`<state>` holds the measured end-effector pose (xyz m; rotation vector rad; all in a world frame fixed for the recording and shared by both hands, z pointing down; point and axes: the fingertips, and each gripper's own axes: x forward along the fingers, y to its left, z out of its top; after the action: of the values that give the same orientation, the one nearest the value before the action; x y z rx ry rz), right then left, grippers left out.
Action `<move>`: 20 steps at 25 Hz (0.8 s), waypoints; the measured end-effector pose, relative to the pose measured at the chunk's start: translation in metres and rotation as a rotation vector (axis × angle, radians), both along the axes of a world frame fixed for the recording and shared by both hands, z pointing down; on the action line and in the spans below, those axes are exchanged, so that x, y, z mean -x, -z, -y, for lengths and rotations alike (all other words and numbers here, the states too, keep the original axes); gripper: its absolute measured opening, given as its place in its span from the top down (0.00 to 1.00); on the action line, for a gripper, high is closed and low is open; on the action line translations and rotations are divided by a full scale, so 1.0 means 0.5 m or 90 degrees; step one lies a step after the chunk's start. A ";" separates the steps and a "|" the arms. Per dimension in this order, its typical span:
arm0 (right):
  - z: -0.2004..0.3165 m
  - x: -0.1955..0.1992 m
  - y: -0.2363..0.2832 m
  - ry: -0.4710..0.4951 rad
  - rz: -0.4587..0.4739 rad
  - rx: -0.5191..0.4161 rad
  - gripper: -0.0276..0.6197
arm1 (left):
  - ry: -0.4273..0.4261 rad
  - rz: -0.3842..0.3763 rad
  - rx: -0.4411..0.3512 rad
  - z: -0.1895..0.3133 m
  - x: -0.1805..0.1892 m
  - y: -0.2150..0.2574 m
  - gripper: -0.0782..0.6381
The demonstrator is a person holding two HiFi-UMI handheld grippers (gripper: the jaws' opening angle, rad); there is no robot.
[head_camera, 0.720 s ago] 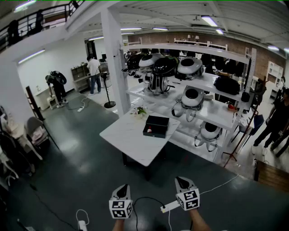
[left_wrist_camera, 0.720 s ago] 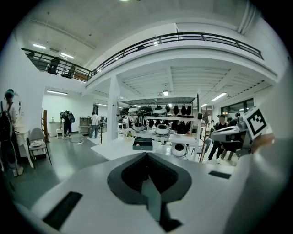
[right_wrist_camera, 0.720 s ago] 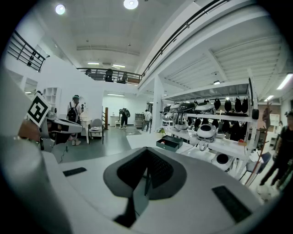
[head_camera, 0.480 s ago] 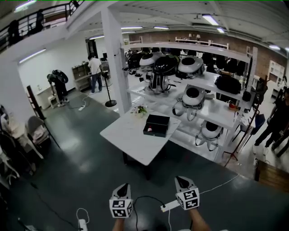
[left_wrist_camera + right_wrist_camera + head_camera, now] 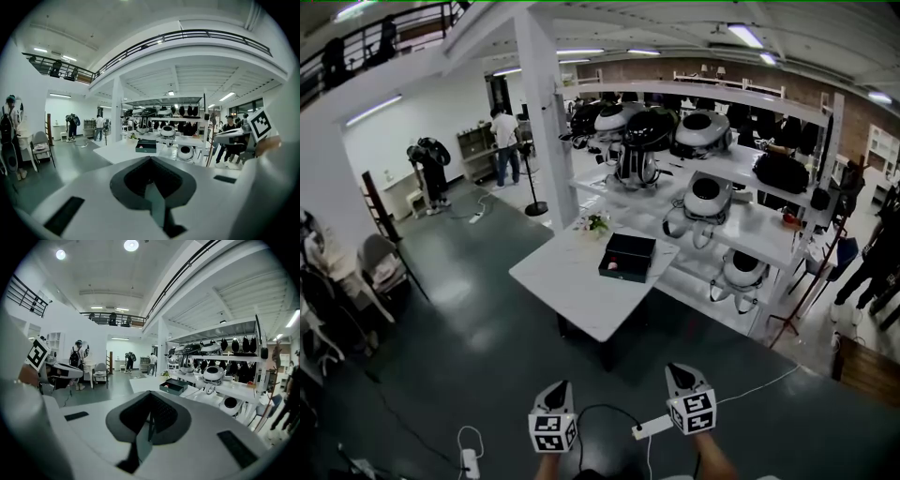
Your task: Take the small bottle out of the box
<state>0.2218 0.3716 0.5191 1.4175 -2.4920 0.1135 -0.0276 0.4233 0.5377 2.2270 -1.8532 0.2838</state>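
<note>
1. Two grippers show at the bottom of the head view. The fingers of the left gripper (image 5: pixel 556 388) are pressed together with nothing between them.
2. The right gripper (image 5: pixel 676 373) is just beside it, and its fingers are also together and empty.
3. Each gripper carries one marker cube, so there are two.
4. Directly under the fingers is dark floor (image 5: pixel 487 356). One white power strip (image 5: pixel 652 428) lies there, close to the right fingers.
5. One white surface (image 5: pixel 572 281) stands well ahead of both pairs of fingers, apart from them.
6. One black box (image 5: pixel 628 255) sits open on the far side of that surface, slightly nearer the right fingers' line than the left's.
7. The small bottle (image 5: pixel 615 266) shows only as one pinkish speck inside the box, too small to make out further.
8. One small bunch of flowers (image 5: pixel 593 225) stands on the surface just beyond the box, to its left.
9. Far ahead and to the left of the fingers stand two people (image 5: pixel 431 171).
</note>
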 end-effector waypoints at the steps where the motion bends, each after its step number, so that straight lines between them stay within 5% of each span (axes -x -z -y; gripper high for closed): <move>1: 0.005 -0.003 -0.004 0.000 0.000 0.002 0.93 | 0.001 -0.001 0.001 0.004 -0.003 -0.004 0.87; 20: 0.228 0.091 -0.045 0.009 -0.026 0.028 0.93 | -0.003 -0.026 0.019 0.236 0.071 -0.048 0.87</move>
<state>0.1763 0.2577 0.5415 1.3713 -2.4512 0.1345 -0.0632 0.3051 0.5619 2.2009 -1.8106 0.2633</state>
